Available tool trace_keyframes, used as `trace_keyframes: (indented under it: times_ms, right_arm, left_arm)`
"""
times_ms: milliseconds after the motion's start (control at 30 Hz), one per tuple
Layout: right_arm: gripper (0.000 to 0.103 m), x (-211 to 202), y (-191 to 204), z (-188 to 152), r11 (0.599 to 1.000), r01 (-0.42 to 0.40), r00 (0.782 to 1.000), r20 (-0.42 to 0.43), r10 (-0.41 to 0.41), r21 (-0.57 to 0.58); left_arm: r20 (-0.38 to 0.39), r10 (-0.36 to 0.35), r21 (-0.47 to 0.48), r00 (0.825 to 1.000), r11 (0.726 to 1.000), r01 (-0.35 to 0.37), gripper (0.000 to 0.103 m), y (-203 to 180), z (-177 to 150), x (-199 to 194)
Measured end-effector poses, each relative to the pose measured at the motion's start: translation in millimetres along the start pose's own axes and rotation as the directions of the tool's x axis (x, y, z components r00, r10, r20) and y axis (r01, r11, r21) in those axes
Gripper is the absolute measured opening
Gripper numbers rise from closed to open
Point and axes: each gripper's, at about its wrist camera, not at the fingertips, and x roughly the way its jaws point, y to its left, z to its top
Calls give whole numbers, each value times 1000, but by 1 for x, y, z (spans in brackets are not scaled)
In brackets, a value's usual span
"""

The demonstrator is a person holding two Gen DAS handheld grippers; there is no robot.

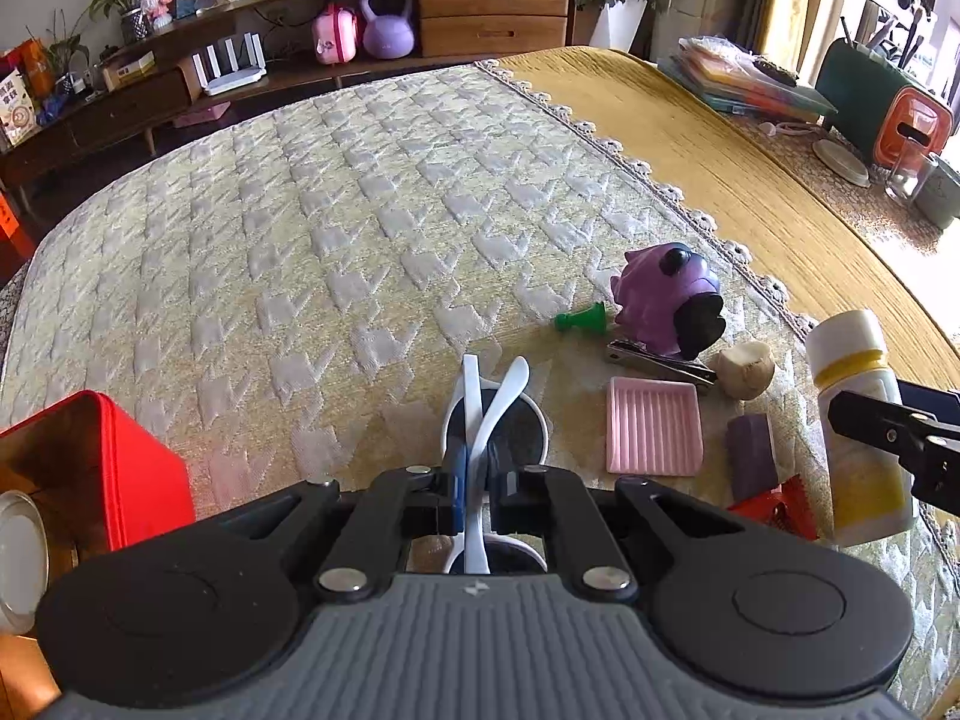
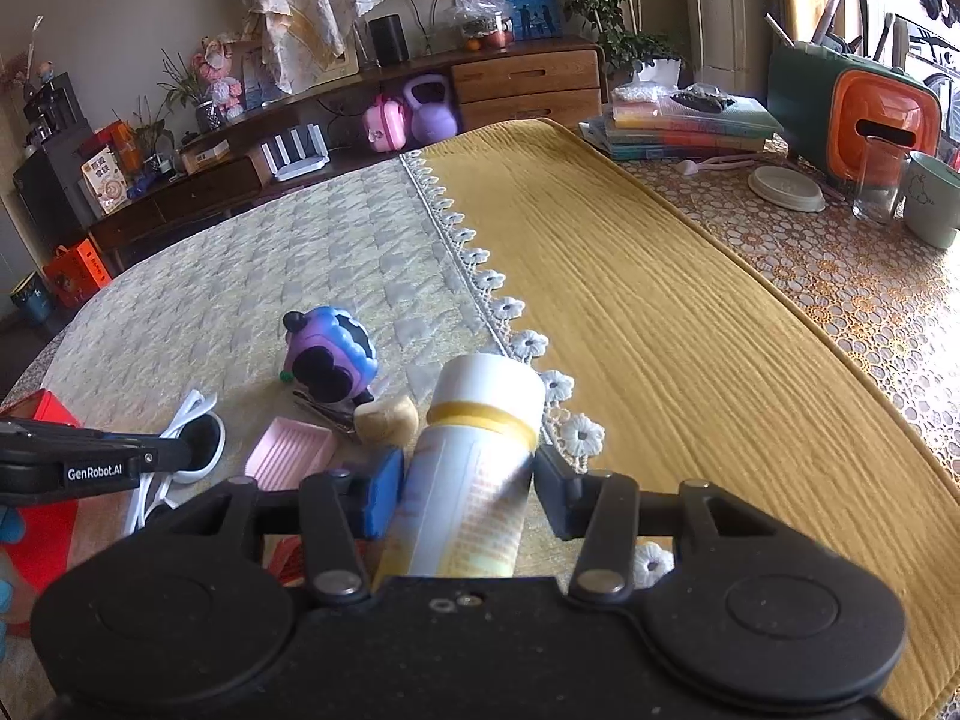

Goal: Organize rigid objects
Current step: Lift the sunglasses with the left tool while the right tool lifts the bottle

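White-framed sunglasses [image 1: 501, 414] with dark lenses lie folded on the quilted cloth, and my left gripper [image 1: 480, 483] is shut on their crossed temple arms. From the right wrist view the same gripper [image 2: 174, 456] reaches in from the left onto the sunglasses [image 2: 201, 441]. My right gripper [image 2: 462, 495] is shut on a white bottle with yellow bands [image 2: 477, 438], pads on both sides of its body. The left wrist view has that bottle [image 1: 855, 360] upright at the right edge, with a black finger [image 1: 882, 423] across it.
Right of the sunglasses lie a pink ridged dish [image 1: 653, 426], a purple toy [image 1: 666, 294], a green peg [image 1: 579, 319], a nail clipper [image 1: 654, 360], a beige lump [image 1: 747, 369], a purple block [image 1: 750, 456] and a red piece [image 1: 780, 507]. A red box [image 1: 102, 468] stands at the left.
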Motion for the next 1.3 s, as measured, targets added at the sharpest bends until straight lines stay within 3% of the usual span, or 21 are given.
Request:
trace_keyframes:
  times_ms: [600, 700, 767, 867, 933, 967, 1300]
  right_arm:
    - [47, -61, 15, -18, 997, -54, 998, 29, 56, -55]
    - [46, -64, 12, -22, 997, -60, 998, 27, 61, -44]
    - [46, -65, 11, -24, 997, -64, 998, 22, 65, -37]
    - [46, -66, 11, -27, 997, -72, 997, 21, 73, -37]
    - [45, -67, 11, -29, 997, -75, 997, 23, 76, -35]
    - [44, -67, 10, -30, 996, -78, 997, 22, 78, -32]
    - [42, -62, 7, -36, 997, -78, 997, 6, 78, -29]
  left_arm:
    - [-10, -49, -56, 999, 997, 48, 6, 7, -18, -46]
    - [-13, -104, -85, 994, 991, 103, 7, 14, -20, -49]
    - [-26, -115, -95, 993, 989, 112, 10, 15, -23, -49]
    - [-29, -106, -73, 994, 992, 104, 29, 10, -29, -48]
    - [-28, -103, -77, 994, 992, 100, 63, 8, -35, -47]
    - [-24, -102, -82, 994, 992, 100, 69, 7, -38, -46]
    - [-69, -38, -21, 997, 999, 37, 70, -12, -62, -25]
